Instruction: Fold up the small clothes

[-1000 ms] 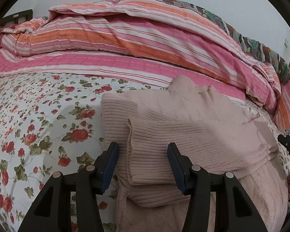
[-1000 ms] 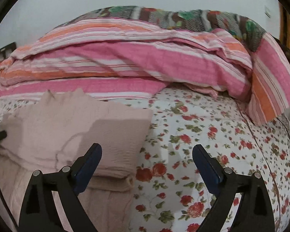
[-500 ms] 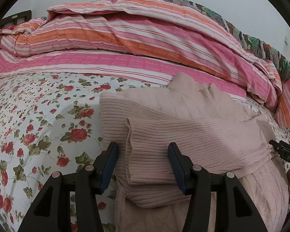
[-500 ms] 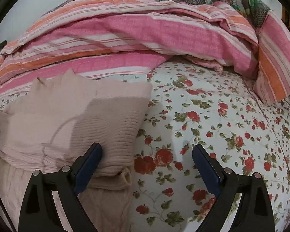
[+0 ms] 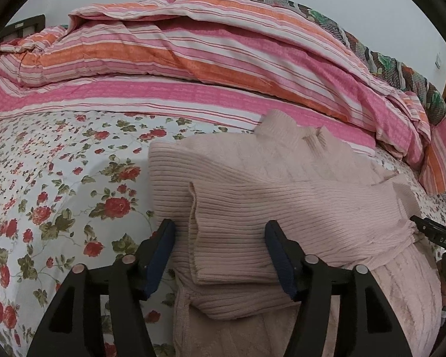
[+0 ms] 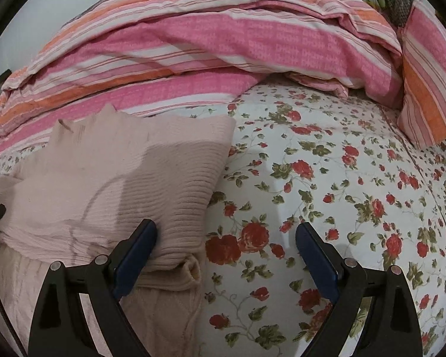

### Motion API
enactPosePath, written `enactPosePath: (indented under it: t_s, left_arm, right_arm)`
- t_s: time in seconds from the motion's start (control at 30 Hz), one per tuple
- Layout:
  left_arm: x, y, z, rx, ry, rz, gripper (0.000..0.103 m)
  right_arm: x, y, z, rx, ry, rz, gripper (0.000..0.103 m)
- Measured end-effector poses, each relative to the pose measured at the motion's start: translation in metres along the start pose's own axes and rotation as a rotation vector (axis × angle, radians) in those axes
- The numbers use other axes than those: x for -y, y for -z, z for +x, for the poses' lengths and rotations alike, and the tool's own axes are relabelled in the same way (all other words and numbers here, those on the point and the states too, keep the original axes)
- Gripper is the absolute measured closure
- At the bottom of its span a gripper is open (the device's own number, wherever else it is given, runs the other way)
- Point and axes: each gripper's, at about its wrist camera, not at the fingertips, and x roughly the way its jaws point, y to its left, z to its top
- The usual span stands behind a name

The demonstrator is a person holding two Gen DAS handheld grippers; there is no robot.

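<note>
Lying partly folded on flowered bedsheet (image 5: 59,184), pink sweater (image 5: 282,208) sits just before striped quilt (image 5: 193,59) heaped along bed's far edge. Left gripper (image 5: 220,253) spread, jaws just widened, folded sleeve between pads, not pinched. Right gripper (image 6: 226,253) spread wide, one pad touching sweater's edge (image 6: 178,223).

Pale pink ribbed knit sweater (image 5: 282,208) lay partly folded on the bed, collar pointing toward the far side and both sleeves folded across the chest. The left sleeve's ribbed cuff (image 5: 223,255) sat on top near the left edge, and the right sleeve's cuff (image 6: 190,270) lay at the right edge. The cable-knit lower body (image 5: 395,291) was still spread flat toward the near side.
</note>
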Motion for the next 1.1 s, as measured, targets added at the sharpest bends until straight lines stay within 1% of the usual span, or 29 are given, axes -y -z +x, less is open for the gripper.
enactPosePath:
  t_s: [0.2,0.23,0.27,0.3,0.43,0.7,0.87,0.97,1.1]
  left_arm:
    - [0.002,0.0,0.0,-0.001,-0.006,0.003,0.039]
    - [0.002,0.0,0.0,-0.002,-0.011,0.004,0.037]
    - [0.002,0.0,0.001,-0.007,-0.022,0.002,0.029]
    - [0.0,0.0,0.003,-0.02,-0.024,-0.006,0.028]
    - [-0.007,0.0,0.001,-0.019,0.016,-0.038,0.028]
    - [-0.005,0.002,0.001,-0.018,0.008,-0.034,0.028]
    - [-0.003,0.002,0.0,-0.012,0.012,-0.038,0.028]
    - [-0.004,0.001,-0.001,-0.01,0.017,-0.042,0.028]
    - [-0.004,0.002,-0.002,-0.01,0.021,-0.04,0.028]
  right_arm:
    - [0.001,-0.001,0.0,0.002,-0.001,-0.004,0.01]
    - [0.001,-0.001,0.0,0.004,-0.001,-0.005,0.01]
    - [0.0,-0.001,0.0,0.006,0.0,-0.006,0.01]
    - [0.0,-0.001,-0.001,0.007,0.0,-0.007,0.01]
    - [0.0,-0.001,-0.001,0.008,0.0,-0.007,0.01]
    - [-0.001,0.0,-0.003,0.012,0.002,-0.003,0.01]
    - [0.001,0.0,-0.008,0.038,0.017,0.027,0.011]
    - [0.0,0.001,-0.009,0.041,0.018,0.015,0.013]
    - [-0.001,0.0,-0.008,0.033,0.014,0.006,0.013]
